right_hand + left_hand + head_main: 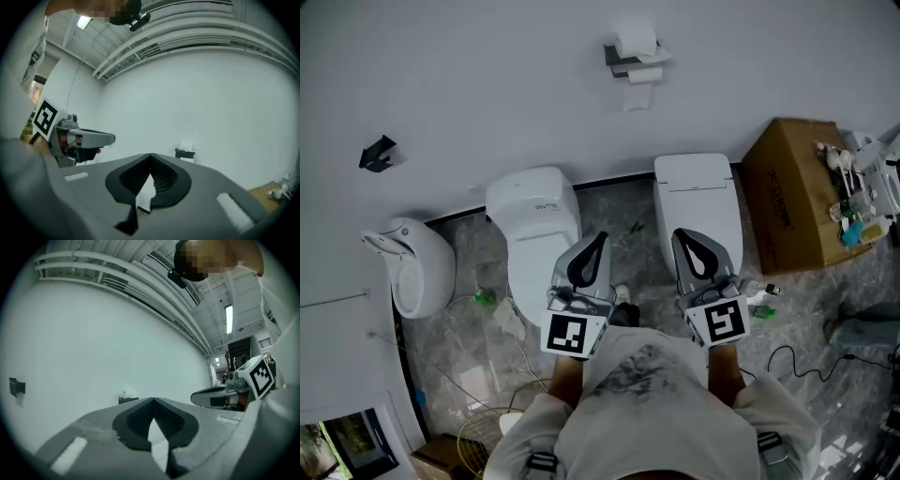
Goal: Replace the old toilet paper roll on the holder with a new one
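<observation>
**Both grippers shut and empty, holder well ahead on the wall**

The white wall filled the view ahead of both grippers, which pointed level at it. Below and just ahead of their tips stood two toilets. The rounded toilet was before the left gripper and the squarer toilet before the right gripper. A cardboard box lay off to the right gripper's right. Each gripper's jaws were pressed together with nothing between them, probably because nothing was yet within reach. The toilet paper holder hung on the wall well ahead, between the two grippers' lines, likely placed there to serve both toilets. A toilet paper roll sat on top of it, and a sheet hung below.
</observation>
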{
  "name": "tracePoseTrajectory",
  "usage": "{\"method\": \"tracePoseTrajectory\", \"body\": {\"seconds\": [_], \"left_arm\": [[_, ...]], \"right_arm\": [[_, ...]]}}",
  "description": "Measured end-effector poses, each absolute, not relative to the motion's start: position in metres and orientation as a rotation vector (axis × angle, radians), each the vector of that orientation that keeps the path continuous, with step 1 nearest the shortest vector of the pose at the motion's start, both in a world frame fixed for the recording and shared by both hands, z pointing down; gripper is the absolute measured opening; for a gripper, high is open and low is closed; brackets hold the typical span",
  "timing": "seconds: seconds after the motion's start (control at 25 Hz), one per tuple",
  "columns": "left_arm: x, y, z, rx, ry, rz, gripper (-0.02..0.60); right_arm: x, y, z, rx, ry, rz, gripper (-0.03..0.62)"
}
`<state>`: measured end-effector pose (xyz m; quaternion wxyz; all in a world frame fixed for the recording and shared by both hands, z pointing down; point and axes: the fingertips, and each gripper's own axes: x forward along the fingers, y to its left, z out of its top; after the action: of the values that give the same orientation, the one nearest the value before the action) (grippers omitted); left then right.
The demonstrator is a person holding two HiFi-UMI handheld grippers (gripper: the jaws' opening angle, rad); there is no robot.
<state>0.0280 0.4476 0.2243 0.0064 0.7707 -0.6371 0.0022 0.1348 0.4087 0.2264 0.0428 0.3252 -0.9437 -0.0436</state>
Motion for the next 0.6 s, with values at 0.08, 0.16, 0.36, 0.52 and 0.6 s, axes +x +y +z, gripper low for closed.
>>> {"method": "tracePoseTrajectory", "body": {"seconds": [0.08, 0.16, 0.36, 0.52, 0.6], "left_arm": [[0.013, 0.431, 0.223, 2.429, -1.976, -0.001, 0.0], [0.0, 0.417, 0.223, 2.443, -1.959, -0.003, 0.0], [-0.027, 0.386, 0.225, 2.466, -1.922, 0.017, 0.0], [-0.041, 0.365, 0.224, 2.477, -1.906, -0.003, -0.001], [-0.046, 0.355, 0.227, 2.474, -1.893, -0.001, -0.002]], "right_arm": [[0.121, 0.394, 0.225, 1.017, -2.874, -0.135, 0.0], [0.107, 0.38, 0.225, 1.035, -2.862, -0.134, 0.0], [0.078, 0.35, 0.224, 1.073, -2.836, -0.132, 0.002], [0.064, 0.331, 0.225, 1.096, -2.814, -0.123, 0.0], [0.059, 0.321, 0.227, 1.1, -2.805, -0.126, 0.0]]}}
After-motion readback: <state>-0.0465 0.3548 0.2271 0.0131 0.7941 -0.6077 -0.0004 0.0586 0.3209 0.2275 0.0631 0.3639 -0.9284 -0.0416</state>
